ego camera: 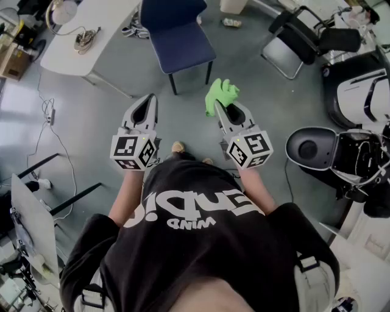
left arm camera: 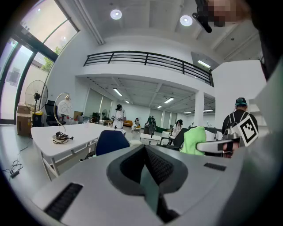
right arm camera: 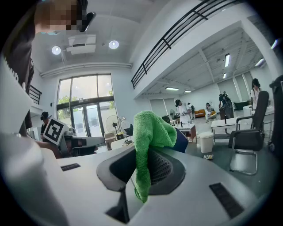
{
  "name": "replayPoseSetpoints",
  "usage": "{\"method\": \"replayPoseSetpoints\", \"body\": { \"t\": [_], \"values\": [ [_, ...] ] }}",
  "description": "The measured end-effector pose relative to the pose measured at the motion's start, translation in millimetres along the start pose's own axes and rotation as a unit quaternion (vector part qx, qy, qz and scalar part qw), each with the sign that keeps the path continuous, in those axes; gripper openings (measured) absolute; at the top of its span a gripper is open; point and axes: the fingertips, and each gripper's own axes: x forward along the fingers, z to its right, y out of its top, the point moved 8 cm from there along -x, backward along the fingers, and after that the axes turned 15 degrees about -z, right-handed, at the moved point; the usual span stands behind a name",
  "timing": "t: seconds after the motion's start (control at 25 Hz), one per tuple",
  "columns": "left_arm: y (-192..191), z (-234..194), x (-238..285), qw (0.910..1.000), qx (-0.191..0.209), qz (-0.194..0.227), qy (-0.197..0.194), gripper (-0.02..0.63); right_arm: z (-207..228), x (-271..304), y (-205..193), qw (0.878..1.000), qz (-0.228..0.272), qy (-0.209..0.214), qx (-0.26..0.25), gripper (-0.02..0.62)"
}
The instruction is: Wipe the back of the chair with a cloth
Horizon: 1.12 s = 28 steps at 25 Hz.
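Seen from above, a person in a black T-shirt stands on a grey floor (ego camera: 103,122), holding a claw in each hand. The right claw (ego camera: 223,111) is pinching a bright green fluffy microfibre cloth (ego camera: 220,94), which bunches above the jaw tips and trails down between them. The left claw (ego camera: 148,103) is pressed together on nothing. A navy blue upholstered chair with black legs (ego camera: 181,42) stands ahead, well apart from both claws, beside a white desk (ego camera: 109,18) (a coil of cable (ego camera: 87,39) lies on it). The cloth looks soft and crumpled, gripped near its middle so only a loose tuft is free. Wiping seems not yet begun; this looks like the approach. The seat faces the person with the backrest on the far side, so the next move probably calls for stepping closer and lifting the cloth to press its free tuft flat on the backrest
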Motion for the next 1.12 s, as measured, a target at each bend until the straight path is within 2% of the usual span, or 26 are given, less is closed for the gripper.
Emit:
{"method": "replayPoseSetpoints", "body": {
  "t": [0.28,0.68,1.12],
  "values": [
    [7,-36,3,1.0000,-0.003,0.001,0.006,-0.005,0,30,16,1.000,0.011,0.000,0.023,0.055],
    [4,-89,8,0.9999,-0.012,0.007,0.003,-0.005,-2,63,26,0.999,0.021,-0.030,0.032,0.055],
    [22,-129,56,0.9996,-0.018,0.019,-0.004,-0.005,22,127,43,0.998,0.035,-0.029,0.033,0.055]
  ]
}}
